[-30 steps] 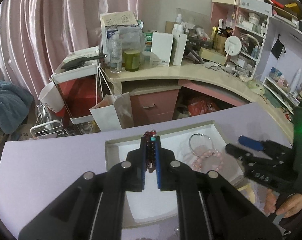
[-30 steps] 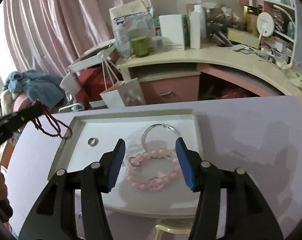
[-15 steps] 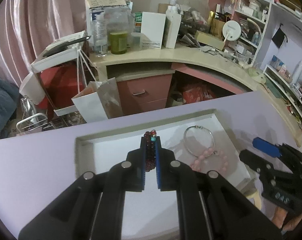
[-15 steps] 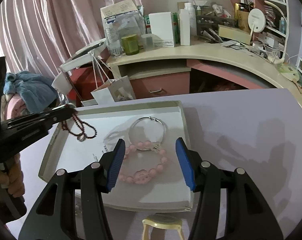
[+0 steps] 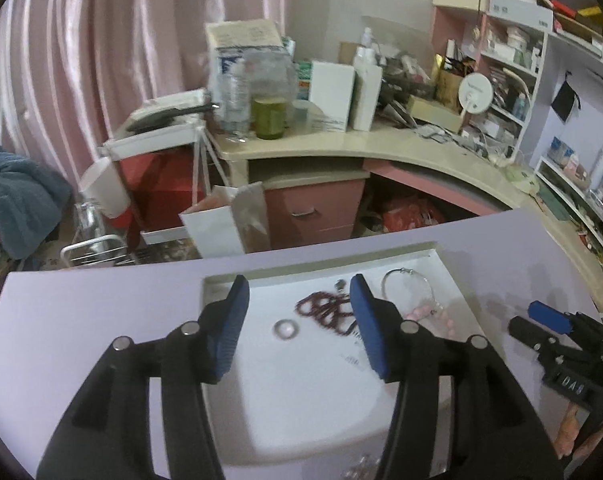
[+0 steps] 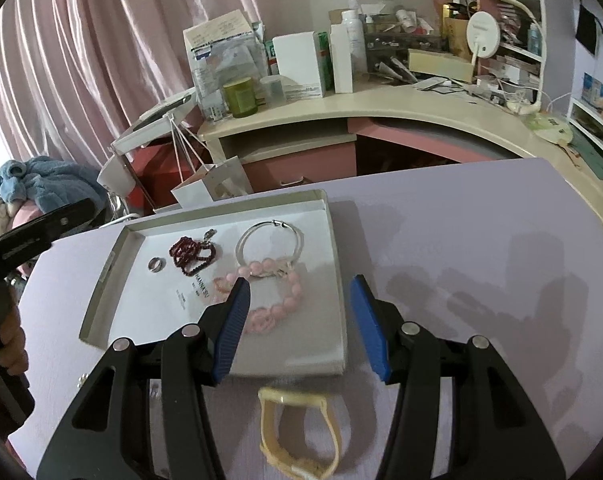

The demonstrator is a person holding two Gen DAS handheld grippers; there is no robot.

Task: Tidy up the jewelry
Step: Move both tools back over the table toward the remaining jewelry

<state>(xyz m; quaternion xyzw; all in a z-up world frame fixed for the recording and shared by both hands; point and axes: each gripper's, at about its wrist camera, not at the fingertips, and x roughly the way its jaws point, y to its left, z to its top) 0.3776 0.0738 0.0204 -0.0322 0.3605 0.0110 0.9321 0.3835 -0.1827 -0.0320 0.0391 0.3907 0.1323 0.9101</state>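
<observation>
A white shallow tray (image 6: 101, 280) lies on the lilac table. In it are a dark red bead bracelet (image 6: 191, 254), a silver ring (image 6: 156, 265), a silver bangle (image 6: 270, 242) and a pink bead bracelet (image 6: 277, 300). In the left wrist view the red bracelet (image 5: 325, 310) lies on the tray (image 5: 221, 282) next to the ring (image 5: 285, 328). My left gripper (image 5: 299, 318) is open and empty above them. My right gripper (image 6: 299, 318) is open and empty over the tray's near right corner. A cream watch strap (image 6: 297, 432) lies on the table in front of the tray.
A cluttered beige desk (image 6: 381, 112) with boxes, bottles and a green jar (image 6: 241, 100) stands behind the table. A white paper bag (image 6: 209, 188) stands on the floor. Small clear pieces (image 5: 357, 470) lie at the tray's near edge.
My left gripper has opened and let go of the red bracelet, which now lies in the tray beside the ring. My right gripper has shifted right and back a little.
</observation>
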